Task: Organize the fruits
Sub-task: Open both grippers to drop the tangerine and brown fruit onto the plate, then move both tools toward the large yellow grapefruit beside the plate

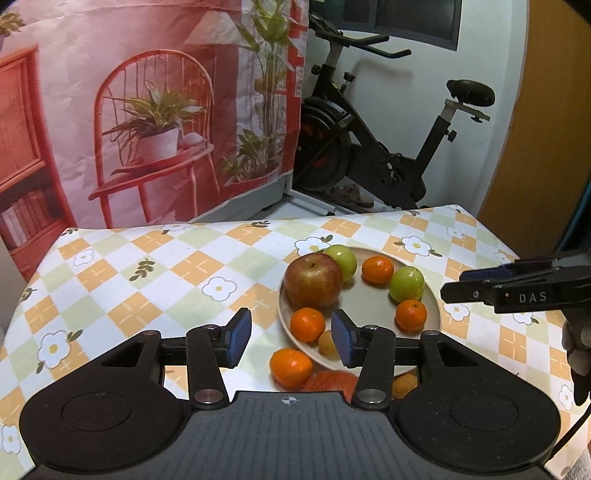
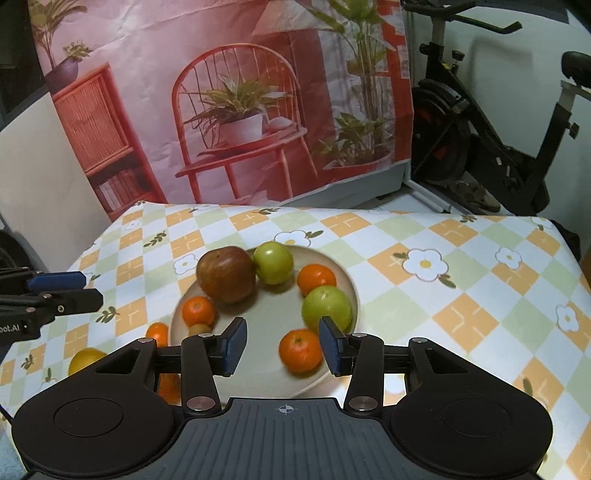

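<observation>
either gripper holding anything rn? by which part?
Nothing held. Left gripper and right gripper are both open above the plate, pads touching no fruit.

In front of me hangs a pink printed backdrop [image 1: 155, 110] showing a red chair with potted plants and a shelf of books. To its right a black exercise bike [image 1: 373, 140] stands against a white wall [image 1: 413, 92], under a dark window [image 1: 413, 18]. At the far right I see a wooden door [image 1: 546, 129].
</observation>
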`<state>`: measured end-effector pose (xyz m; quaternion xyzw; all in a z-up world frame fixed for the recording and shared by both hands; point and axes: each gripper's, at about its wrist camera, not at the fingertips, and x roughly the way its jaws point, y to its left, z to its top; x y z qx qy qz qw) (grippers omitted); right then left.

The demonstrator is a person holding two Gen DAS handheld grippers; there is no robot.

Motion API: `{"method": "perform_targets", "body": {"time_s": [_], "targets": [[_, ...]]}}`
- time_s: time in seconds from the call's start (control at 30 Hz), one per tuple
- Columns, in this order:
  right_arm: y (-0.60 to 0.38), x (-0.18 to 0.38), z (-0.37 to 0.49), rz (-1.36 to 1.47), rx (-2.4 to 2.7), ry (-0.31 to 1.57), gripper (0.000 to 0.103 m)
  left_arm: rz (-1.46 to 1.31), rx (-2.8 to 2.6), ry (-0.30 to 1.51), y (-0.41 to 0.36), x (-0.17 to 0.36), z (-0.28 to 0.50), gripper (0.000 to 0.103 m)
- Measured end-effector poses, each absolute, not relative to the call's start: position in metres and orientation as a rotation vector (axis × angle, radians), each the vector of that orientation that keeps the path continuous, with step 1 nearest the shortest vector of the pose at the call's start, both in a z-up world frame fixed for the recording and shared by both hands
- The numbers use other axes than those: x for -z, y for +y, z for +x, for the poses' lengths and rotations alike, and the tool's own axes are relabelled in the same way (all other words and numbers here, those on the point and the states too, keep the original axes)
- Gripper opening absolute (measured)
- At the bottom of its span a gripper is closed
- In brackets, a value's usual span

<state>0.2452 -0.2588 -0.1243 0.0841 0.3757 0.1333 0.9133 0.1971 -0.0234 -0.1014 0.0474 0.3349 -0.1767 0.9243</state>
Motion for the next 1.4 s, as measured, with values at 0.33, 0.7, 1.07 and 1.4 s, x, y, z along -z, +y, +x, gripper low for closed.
{"method": "perform_targets", "body": {"time_s": [0.33,0.7,1.07,1.4], "targets": [[-0.247,0.128,0.208,0.202,-0.285,0.773,0.045,0.093,0.338,0.686,0.007,0.092,0.18,0.052],[-0.24,0.138,0.169,0.205,-0.309,0.807,0.049,0.066,0.354,0.697,0.011,0.098,0.162,0.053],[-0.253,0.146,0.132,0.138,-0.323,0.864,0.05,0.018,0.44,0.743,-0.012,0.123,0.144,0.053],[-0.247,0.154,0.115,-0.001,-0.371,0.935,0.05,-0.021,0.544,0.807,-0.036,0.148,0.137,0.052]]}}
